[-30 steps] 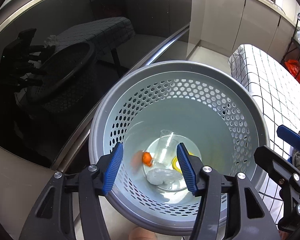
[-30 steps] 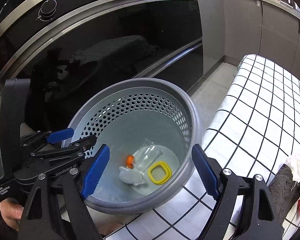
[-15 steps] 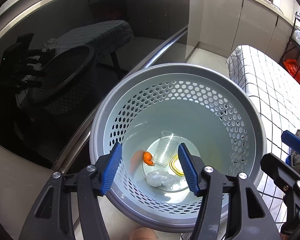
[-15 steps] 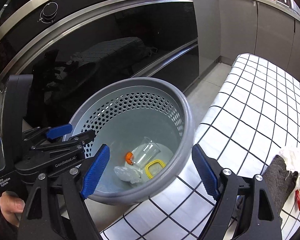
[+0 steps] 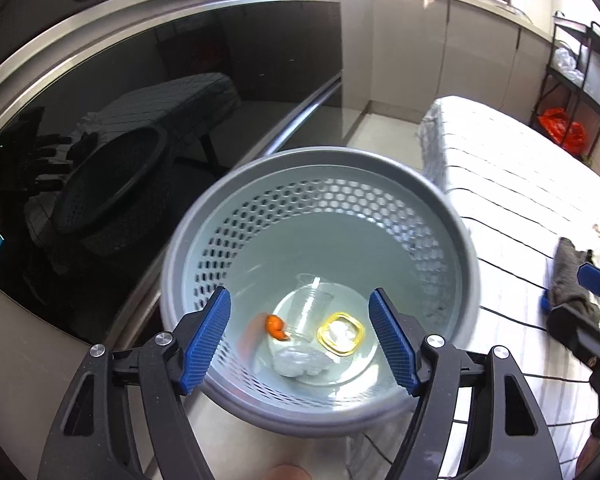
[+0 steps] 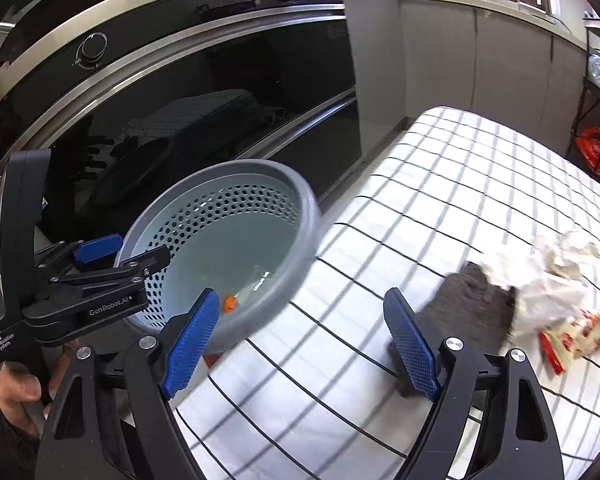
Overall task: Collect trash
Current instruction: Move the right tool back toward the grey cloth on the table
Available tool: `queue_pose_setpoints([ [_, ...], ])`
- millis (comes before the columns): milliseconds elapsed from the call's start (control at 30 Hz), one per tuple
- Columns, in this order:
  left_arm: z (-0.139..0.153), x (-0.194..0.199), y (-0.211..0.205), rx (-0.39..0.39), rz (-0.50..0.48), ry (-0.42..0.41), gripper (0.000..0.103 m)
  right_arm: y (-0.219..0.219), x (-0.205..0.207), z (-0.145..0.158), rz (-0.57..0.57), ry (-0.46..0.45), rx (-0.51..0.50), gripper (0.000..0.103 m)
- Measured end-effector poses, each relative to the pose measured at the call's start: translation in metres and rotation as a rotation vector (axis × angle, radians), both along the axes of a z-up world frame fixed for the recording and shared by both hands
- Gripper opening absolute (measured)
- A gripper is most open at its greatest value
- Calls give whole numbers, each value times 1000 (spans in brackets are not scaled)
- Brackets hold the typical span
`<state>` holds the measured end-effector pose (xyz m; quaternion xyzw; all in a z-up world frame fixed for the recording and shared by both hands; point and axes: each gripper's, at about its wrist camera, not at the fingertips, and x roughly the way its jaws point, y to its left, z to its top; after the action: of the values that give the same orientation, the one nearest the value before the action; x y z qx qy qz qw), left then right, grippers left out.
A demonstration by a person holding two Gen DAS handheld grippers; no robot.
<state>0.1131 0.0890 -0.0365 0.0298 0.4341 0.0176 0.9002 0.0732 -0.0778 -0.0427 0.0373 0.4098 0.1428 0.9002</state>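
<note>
Left wrist view is looking down into a grey perforated basket (image 5: 320, 216) standing on the floor between a dark glass oven front (image 5: 140, 120) and a table under a white checked cloth (image 5: 520, 208). The left gripper (image 5: 300, 336) is hanging above the basket's near rim, its blue-padded jaws opening, with nothing pinched between them; the trash is lying well below the pads, on the basket's floor. There, a clear plastic cup (image 5: 310, 308) is lying on its side, an orange scrap (image 5: 276, 327) is sitting just left of it, a yellow-rimmed lid (image 5: 340, 333) is lying just right of it, and a crumpled clear wrapper (image 5: 300, 362) is resting nearest the camera, touching or nearly touching the others.

In the right wrist view, the right gripper (image 6: 300, 344) is hovering over the checked cloth just beside the basket's rim, its jaws standing spread wide and empty. The trash remaining on the table is lying to the right of this gripper, beyond its right pad and apart from it: a dark grey rag (image 6: 472, 304), a crumpled white paper (image 6: 548, 276) overlapping the rag's far edge, and a red-and-white wrapper (image 6: 576, 340) just beside the paper. The picture is blurred there, so finer detail cannot be told. A hand (image 6: 20, 396) is gripping the left gripper's handle at the lower left.
</note>
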Motion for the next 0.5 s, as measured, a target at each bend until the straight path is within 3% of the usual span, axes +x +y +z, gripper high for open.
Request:
queue_pose_setpoints([
  [500, 30, -33, -117, -14, -255, -81, 76, -148, -73, 28, -335, -62, 9, 80],
])
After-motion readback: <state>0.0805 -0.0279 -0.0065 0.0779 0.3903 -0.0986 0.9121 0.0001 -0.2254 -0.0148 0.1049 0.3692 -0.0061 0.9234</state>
